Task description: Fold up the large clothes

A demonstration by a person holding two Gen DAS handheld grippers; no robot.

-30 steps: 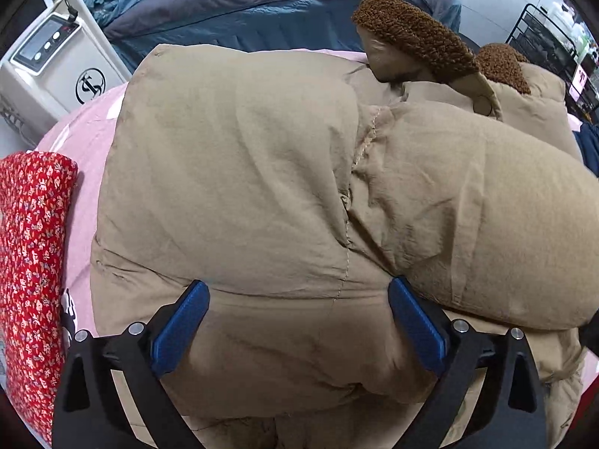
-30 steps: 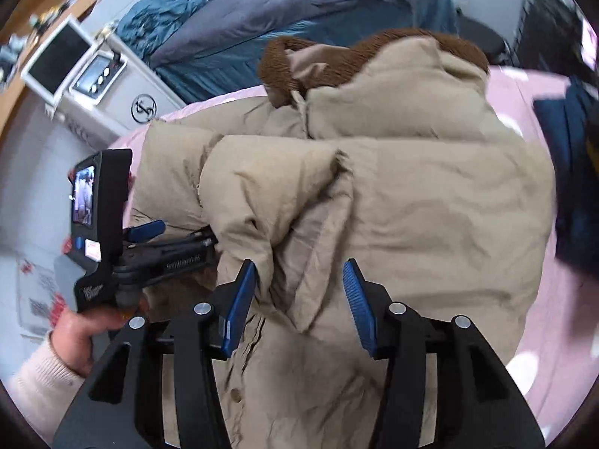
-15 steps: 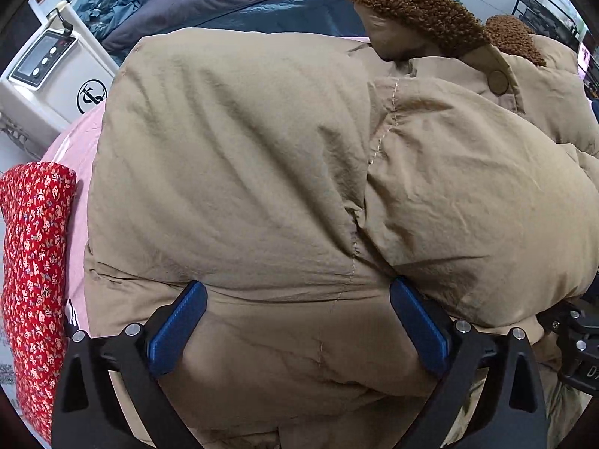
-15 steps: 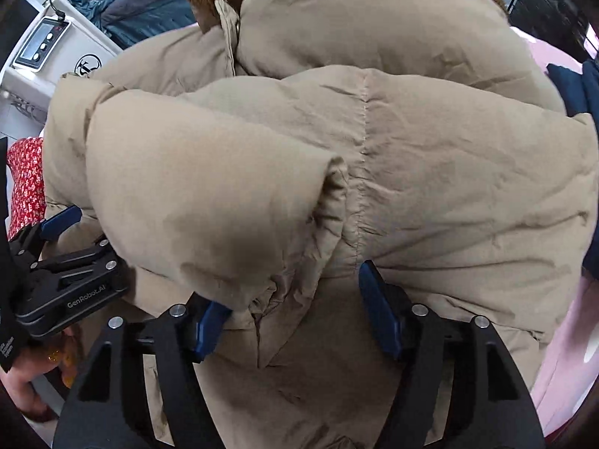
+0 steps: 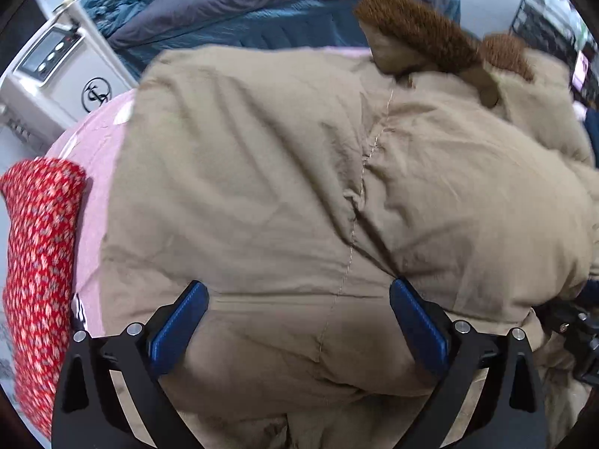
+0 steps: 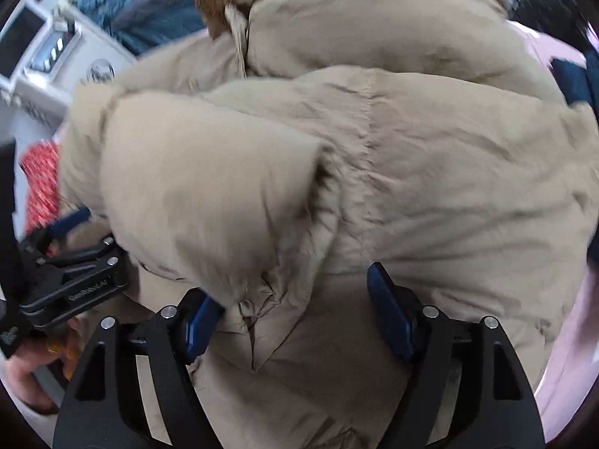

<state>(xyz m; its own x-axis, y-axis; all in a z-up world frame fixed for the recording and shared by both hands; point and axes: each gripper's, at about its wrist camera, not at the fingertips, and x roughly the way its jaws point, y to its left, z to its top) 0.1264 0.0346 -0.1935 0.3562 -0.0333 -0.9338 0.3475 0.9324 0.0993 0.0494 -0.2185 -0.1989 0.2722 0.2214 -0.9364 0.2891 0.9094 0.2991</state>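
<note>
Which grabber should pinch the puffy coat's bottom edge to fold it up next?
Probably the left gripper. Its fingers stand wide over the smooth lower part of the tan coat. The right gripper is only now opening, with the folded sleeve bunched against one pad.

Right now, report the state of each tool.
Left tool: open, over the tan coat, gripping nothing.
Right tool: jaws opening, coat sleeve between them, not clamped.
</note>
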